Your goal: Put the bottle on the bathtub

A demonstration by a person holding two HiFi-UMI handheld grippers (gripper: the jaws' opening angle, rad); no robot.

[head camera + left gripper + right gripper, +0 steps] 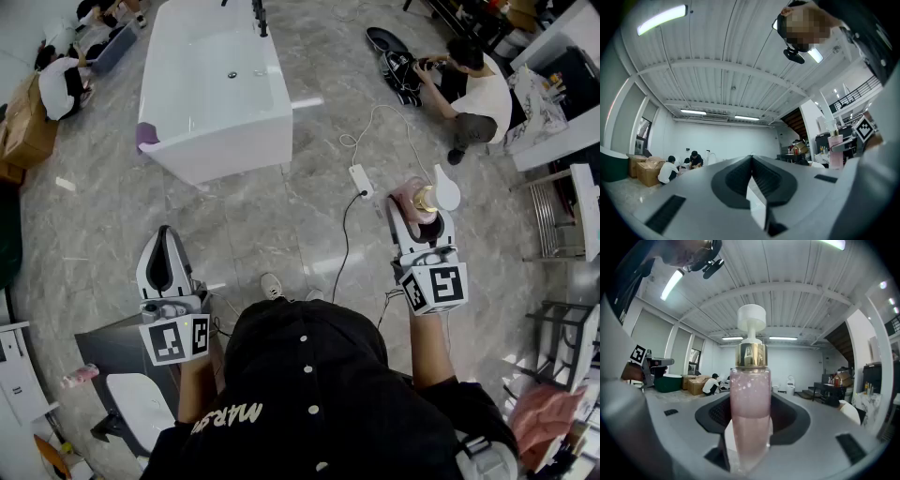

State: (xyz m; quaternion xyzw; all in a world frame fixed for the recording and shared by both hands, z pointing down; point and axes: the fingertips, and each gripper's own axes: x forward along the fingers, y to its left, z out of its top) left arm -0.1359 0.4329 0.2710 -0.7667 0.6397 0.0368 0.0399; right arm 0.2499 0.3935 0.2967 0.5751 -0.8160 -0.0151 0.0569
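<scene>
Head view: right gripper (419,208) clamps the bottle (411,195) upright; left gripper (166,246) is closed, empty. I'd carry it level to the bathtub (234,141) rim and set it down gently.

Left gripper (166,239) pointing forward, jaws pressing together, holding nothing. Right gripper (418,212) pointing level, jaws clamping bottle (750,399).

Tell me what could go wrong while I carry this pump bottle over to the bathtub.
1. The white cable and its adapter lie on the floor between you and the bathtub, so you could trip.
2. The right hand-held gripper clamps the bottle on its body, with the collar and pump head standing above the jaws. A jolt might tilt it or let it slip.
</scene>
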